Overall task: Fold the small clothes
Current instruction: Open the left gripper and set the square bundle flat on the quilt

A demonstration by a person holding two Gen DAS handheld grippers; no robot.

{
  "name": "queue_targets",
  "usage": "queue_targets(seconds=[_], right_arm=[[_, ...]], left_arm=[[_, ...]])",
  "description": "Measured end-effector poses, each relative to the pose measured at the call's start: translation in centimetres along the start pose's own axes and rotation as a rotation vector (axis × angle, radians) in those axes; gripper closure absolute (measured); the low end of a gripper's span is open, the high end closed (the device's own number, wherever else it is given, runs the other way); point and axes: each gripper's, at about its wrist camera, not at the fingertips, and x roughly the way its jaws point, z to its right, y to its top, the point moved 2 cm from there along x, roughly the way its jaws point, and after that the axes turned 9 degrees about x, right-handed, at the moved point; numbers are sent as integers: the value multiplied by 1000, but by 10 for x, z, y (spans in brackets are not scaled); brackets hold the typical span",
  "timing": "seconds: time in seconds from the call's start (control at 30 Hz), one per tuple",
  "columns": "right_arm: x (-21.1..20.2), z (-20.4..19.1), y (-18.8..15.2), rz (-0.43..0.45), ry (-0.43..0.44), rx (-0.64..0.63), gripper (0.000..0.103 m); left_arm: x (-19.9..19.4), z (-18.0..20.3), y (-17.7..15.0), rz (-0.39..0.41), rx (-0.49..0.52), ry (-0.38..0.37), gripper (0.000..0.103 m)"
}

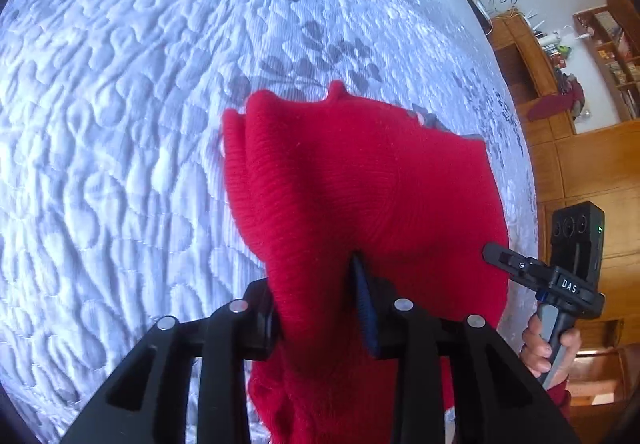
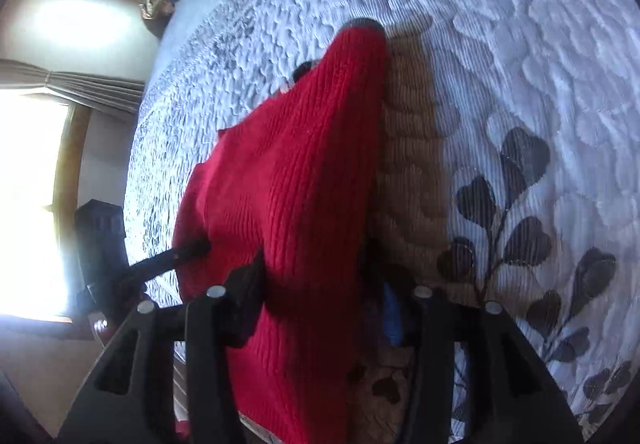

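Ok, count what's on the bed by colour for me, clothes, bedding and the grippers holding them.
Red: 1, the knit garment
White with grey leaf print: 1, the quilted bedspread
Black: 2, the left gripper and the right gripper
Total: 4

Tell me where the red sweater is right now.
The red sweater hangs between both grippers above the quilted bedspread: it fills the centre of each wrist view, with the right gripper at its right edge.
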Motion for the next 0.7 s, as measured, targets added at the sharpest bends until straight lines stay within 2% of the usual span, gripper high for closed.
queue_targets(seconds=[0.03, 0.07, 0.13, 0.2, 0.23, 0.3, 0.4, 0.5, 0.57, 0.6, 0.67, 0.7], right_arm=[[-7, -1, -5, 19, -27, -16, 38], [-15, -2, -12, 36, -47, -30, 37], [-28, 0, -30, 45, -26, -43, 36], [-32, 2, -40, 42, 1, -40, 35], [-34, 6, -53, 41, 4, -40, 35], [-37, 16, -78, 31, 11, -32, 34], [-29, 25, -104, 8, 40, -9, 34], [-17, 27, -118, -27, 70, 22, 43], [-11, 27, -123, -49, 85, 34, 43], [-6, 28, -125, -55, 81, 37, 48], [-8, 28, -127, -77, 100, 48, 72], [-8, 29, -127, -86, 118, 66, 87]], left_arm=[[-5, 1, -2, -1, 8, 20, 65], [-11, 3, -5, -2, 16, 58, 64], [-23, 10, -18, 5, 52, 119, 59], [-29, 19, -34, -4, 95, 145, 48], [-29, 25, -44, -10, 117, 153, 46], [-27, 31, -56, -22, 150, 181, 45], [-22, 39, -75, -15, 182, 273, 44], [-13, 35, -86, -17, 164, 327, 42], [-13, 31, -93, -4, 130, 337, 41], [-13, 29, -96, 8, 112, 333, 41], [-13, 29, -99, 17, 98, 334, 45], [-14, 30, -100, 19, 91, 328, 55]])
